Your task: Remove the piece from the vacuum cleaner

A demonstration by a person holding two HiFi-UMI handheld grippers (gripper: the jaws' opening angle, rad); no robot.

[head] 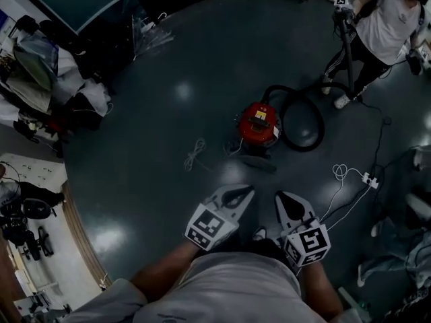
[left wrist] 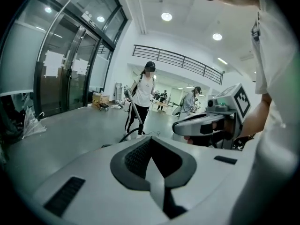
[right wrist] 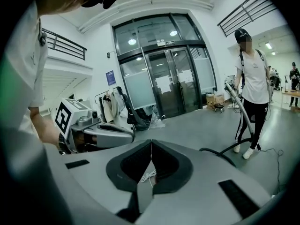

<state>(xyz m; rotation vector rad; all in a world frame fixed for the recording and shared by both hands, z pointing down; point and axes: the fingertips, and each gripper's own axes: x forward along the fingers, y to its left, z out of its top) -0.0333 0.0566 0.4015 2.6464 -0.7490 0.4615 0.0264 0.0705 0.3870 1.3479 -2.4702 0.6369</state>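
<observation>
The left fingers [left wrist: 136,156] are pressed tip to tip with nothing between them. The right fingers [right wrist: 133,165] are also fully closed and empty. The white cord [right wrist: 149,175] glimpsed through their gap lies on the floor beyond, not in a grip. Both pairs are held side by side, low in front of the person's body, and aimed toward the vacuum [head: 259,123] from well short of it. I take this as the approach, with the fingers closed because there is nothing yet to take.

The vacuum, a red canister, stands on the floor. Its black hose [head: 321,123] loops out on its right and runs to a wand [head: 347,49] held by a second person [head: 387,19], far beyond the vacuum. A dark flat part [head: 259,163] lies just on the vacuum's near side; whether it is joined on I cannot tell. The piece to remove is probably the hose or that part. The cord lies left of the vacuum, and a power strip [head: 368,177] lies to its near right.

One pair must open before any grasp. The other could steady the canister, which may slide.
</observation>
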